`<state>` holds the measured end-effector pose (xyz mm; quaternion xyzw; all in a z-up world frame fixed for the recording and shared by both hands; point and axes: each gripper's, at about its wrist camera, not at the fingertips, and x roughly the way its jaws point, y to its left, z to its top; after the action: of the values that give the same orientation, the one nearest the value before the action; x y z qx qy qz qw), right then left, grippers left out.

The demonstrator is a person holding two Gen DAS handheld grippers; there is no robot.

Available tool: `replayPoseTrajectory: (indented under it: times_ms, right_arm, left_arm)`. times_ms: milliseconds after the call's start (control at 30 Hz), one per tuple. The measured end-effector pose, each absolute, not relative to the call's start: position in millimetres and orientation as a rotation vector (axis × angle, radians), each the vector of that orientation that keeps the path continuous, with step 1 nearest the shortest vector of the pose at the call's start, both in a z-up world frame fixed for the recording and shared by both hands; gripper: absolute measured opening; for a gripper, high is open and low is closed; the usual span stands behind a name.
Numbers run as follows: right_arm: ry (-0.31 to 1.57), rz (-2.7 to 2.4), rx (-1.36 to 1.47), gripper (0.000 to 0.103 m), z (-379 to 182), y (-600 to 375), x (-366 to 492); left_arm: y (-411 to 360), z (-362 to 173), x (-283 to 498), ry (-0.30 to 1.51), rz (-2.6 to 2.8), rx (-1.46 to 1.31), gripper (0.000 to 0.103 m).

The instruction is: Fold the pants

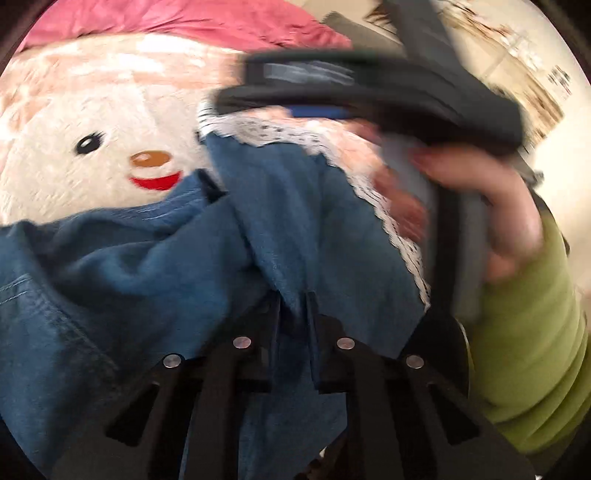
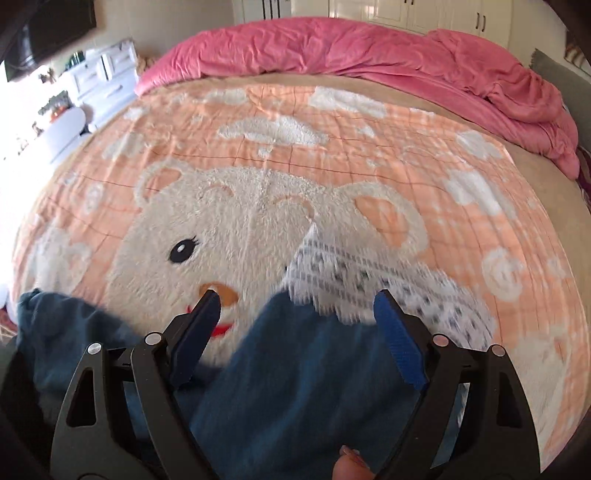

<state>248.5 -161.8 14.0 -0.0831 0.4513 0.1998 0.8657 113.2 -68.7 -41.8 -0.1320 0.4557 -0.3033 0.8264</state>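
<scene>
Blue denim pants [image 1: 110, 266] with a white lace hem [image 1: 373, 192] lie bunched on a bear-print blanket [image 1: 74, 118]. My left gripper [image 1: 293, 302] is shut on a fold of the denim, holding it up close to the camera. My right gripper [image 2: 295, 306] is open, its blue pads [image 2: 400, 343] spread on either side of the pant leg [image 2: 295, 369] just short of the lace hem [image 2: 369, 280]. In the left wrist view the right gripper [image 1: 369, 96] is blurred above the lace hem, held by a hand in a green sleeve.
The pants rest on a bed covered by the peach bear blanket [image 2: 332, 166]. A rumpled pink duvet [image 2: 369, 55] lies along the far side. A white dresser [image 2: 99, 77] stands beyond the bed at left, and white wardrobes [image 2: 406, 14] at the back.
</scene>
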Motion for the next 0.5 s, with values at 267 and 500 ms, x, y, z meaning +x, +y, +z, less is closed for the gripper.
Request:
replayPoseTrajectory:
  times_ms: [267,500]
  right_arm:
    - [1.075,0.338,-0.224,0.042,-25.0,-139.8,297.3]
    - [0.962,0.347,-0.090,0.007,0.4,-181.5,275.9]
  left_arm:
    - [-77.0,-41.7,100.8,0.954,-0.704,-0.293,0.012]
    - [-70.6,-42.7,105.4,0.952,-0.682,-0.297,0.012]
